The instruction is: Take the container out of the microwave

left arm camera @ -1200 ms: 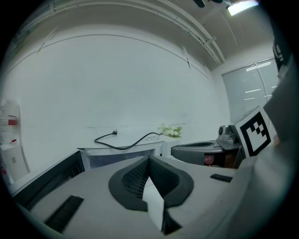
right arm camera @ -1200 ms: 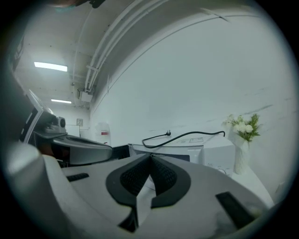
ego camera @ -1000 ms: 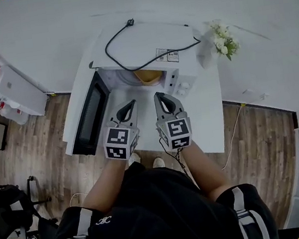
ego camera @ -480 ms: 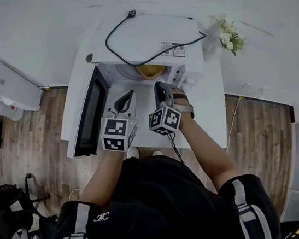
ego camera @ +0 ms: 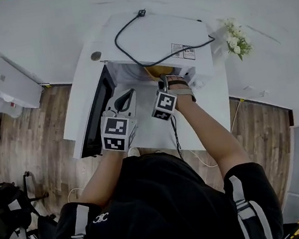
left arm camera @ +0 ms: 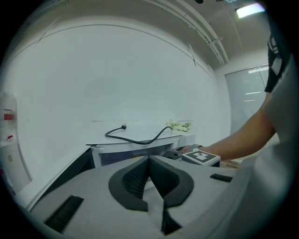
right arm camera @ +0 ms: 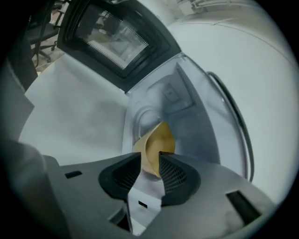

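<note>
Right gripper (right arm camera: 150, 161) is in at the mouth of the open microwave (ego camera: 154, 38). Its jaws are opening wide, and the rim of the yellow container (right arm camera: 156, 142) stands between them, not pinched yet. The container sits inside the cavity. Left gripper (left arm camera: 149, 161) hangs outside over the tabletop (ego camera: 152, 135), jaws together, holding nothing. Looks like the grasp step. Next: close firmly on that rim, then draw it out level, clear of the door (ego camera: 95, 115).
</note>
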Demonstrator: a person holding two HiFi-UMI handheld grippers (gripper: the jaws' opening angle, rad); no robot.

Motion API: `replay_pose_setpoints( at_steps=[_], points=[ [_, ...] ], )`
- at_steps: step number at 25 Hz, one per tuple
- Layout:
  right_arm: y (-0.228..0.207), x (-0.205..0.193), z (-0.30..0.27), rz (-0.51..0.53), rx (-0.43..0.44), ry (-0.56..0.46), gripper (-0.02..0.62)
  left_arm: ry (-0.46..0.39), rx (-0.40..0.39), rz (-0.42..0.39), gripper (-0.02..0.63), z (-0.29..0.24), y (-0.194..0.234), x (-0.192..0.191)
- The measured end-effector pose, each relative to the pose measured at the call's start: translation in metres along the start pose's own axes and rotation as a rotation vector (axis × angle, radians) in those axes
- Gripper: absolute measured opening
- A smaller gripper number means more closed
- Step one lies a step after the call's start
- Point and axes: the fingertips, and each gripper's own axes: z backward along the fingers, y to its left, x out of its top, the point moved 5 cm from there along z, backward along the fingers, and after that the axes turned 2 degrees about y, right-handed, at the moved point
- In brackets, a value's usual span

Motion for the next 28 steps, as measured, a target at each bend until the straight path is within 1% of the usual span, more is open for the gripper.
replay_pose_setpoints(
  at_steps=[4,8,11,14,15,16,17,22,25,28],
  points=[
    [-0.003,0.002,-0.015,0.066,0.052,0.064,0.13,-0.007,-0.003,-0.009,0.011,-0.001,0.007,0.004],
    [-0.003,0.008,-0.027,0.073,0.113,0.065,0.132,-0.007,-0.006,-0.011,0.011,-0.002,0.011,0.005],
    [0.0,0.011,-0.034,0.1,0.17,0.072,0.133,-0.005,-0.004,-0.01,0.011,-0.002,0.016,0.004],
    [0.002,0.012,-0.04,0.136,0.192,0.082,0.133,-0.003,-0.005,-0.01,0.011,-0.002,0.019,0.004],
    [0.002,0.013,-0.041,0.146,0.194,0.083,0.112,-0.002,-0.004,-0.009,0.011,-0.001,0.02,0.003],
    [0.003,0.013,-0.042,0.156,0.197,0.083,0.077,-0.002,-0.003,-0.009,0.011,-0.001,0.021,0.004],
    [0.003,0.013,-0.042,0.162,0.206,0.083,0.06,-0.002,-0.002,-0.009,0.011,-0.001,0.022,0.004],
    [0.004,0.014,-0.039,0.132,0.304,0.07,0.031,-0.001,-0.001,0.009,0.011,-0.002,0.026,0.001],
    [0.002,0.016,-0.032,0.107,0.337,0.052,0.025,-0.001,-0.003,0.013,0.011,0.0,0.026,0.001],
    [0.002,0.02,-0.024,0.028,0.408,0.025,0.023,0.0,-0.005,0.017,0.011,0.001,0.025,0.002]
  ],
)
